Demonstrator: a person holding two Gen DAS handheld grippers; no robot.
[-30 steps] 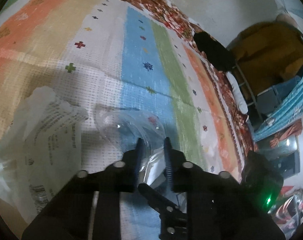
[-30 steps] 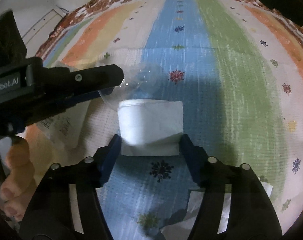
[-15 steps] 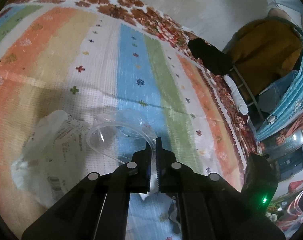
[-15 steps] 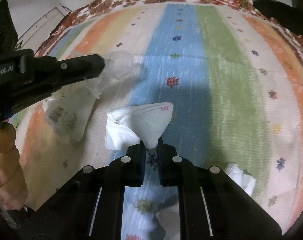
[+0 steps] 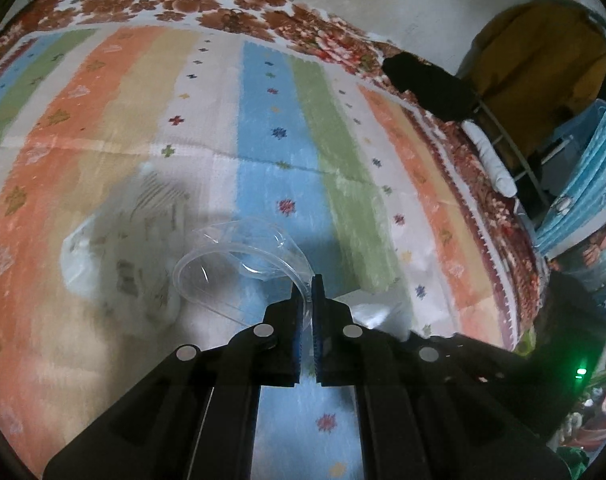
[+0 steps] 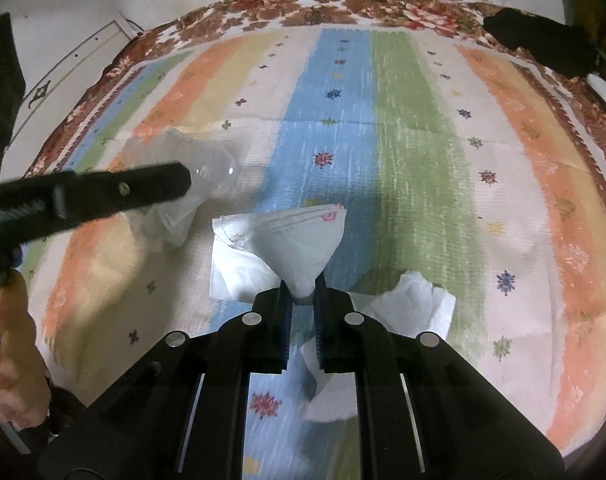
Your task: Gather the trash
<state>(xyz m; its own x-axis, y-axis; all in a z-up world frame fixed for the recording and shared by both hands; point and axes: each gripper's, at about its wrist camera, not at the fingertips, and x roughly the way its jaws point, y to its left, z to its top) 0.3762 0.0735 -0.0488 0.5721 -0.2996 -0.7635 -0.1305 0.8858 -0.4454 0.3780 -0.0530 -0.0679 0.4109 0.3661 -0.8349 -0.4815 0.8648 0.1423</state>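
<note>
My left gripper [image 5: 307,285] is shut on the rim of a clear plastic cup [image 5: 239,264] and holds it above the striped bedspread [image 5: 263,120]. In the right wrist view the cup [image 6: 215,170] sticks out past the left gripper's finger. My right gripper [image 6: 302,286] is shut on a folded white napkin [image 6: 299,240], lifted off the bedspread [image 6: 403,140]. A printed white plastic bag [image 5: 135,264] lies on the bedspread left of the cup. Crumpled white tissues [image 6: 407,304] lie below the right gripper.
A black object [image 5: 427,84] lies at the bed's far right edge; it also shows in the right wrist view [image 6: 543,44]. Beyond the bed's right side are a mustard-yellow garment [image 5: 535,48] and a blue patterned cloth [image 5: 583,184]. The person's hand [image 6: 15,344] shows at left.
Both grippers closed: the left on the cup's rim, the right on the napkin. Both have since lifted away from the bedspread with their items.
</note>
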